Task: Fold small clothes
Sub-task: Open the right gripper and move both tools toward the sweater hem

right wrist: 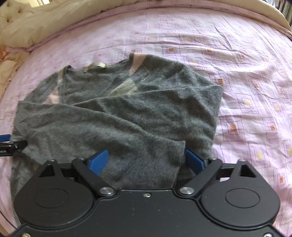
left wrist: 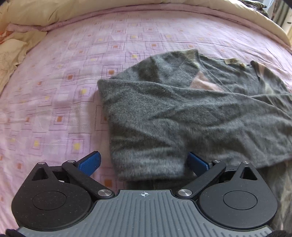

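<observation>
Now both grippers, left gripper (left wrist: pixel 144 164) and right gripper (right wrist: pixel 146 162), gape wide around the sweater (left wrist: pixel 182 113) hem (soft, fuzzy); pinch evenly, lift together

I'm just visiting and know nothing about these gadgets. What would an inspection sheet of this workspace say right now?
Surface: pink patterned bedsheet, mostly flat with light creases.
Job's things: one grey sweater, sleeves folded across the body, neck label showing, near end still unfolded.
Clutter: nothing seen on the sheet.
Grippers: left gripper open, blue fingers either side of the sweater's near end; right gripper open over the near end too.
Cables: nothing seen.
Surroundings: cream quilt bunched along the far edge of the bed.
</observation>
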Available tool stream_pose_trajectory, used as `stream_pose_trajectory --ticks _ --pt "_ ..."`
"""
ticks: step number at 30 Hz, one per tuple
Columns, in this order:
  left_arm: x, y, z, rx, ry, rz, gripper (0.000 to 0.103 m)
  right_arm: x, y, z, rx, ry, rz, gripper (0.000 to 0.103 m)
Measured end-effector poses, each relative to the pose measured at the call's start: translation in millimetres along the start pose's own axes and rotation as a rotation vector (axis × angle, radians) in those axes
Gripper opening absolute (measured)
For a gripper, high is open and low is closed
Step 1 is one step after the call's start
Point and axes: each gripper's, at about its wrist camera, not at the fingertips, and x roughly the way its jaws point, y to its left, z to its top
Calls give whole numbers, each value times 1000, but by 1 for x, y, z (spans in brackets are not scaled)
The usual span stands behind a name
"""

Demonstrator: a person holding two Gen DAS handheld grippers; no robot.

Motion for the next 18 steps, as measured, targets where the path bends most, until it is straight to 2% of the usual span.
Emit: stream_pose_trajectory --ticks 3,8,18 --pt "-17 3 -14 -17 -12 -21 103 -19 2 -14 -5 -24 32 99" --pt "-42 0 -48 16 -2 -47 103 -48 1 -50 -18 -19 97 101" --pt "-81 -10 -145 17 80 -92 103 -71 1 -143 -62 132 196 102"
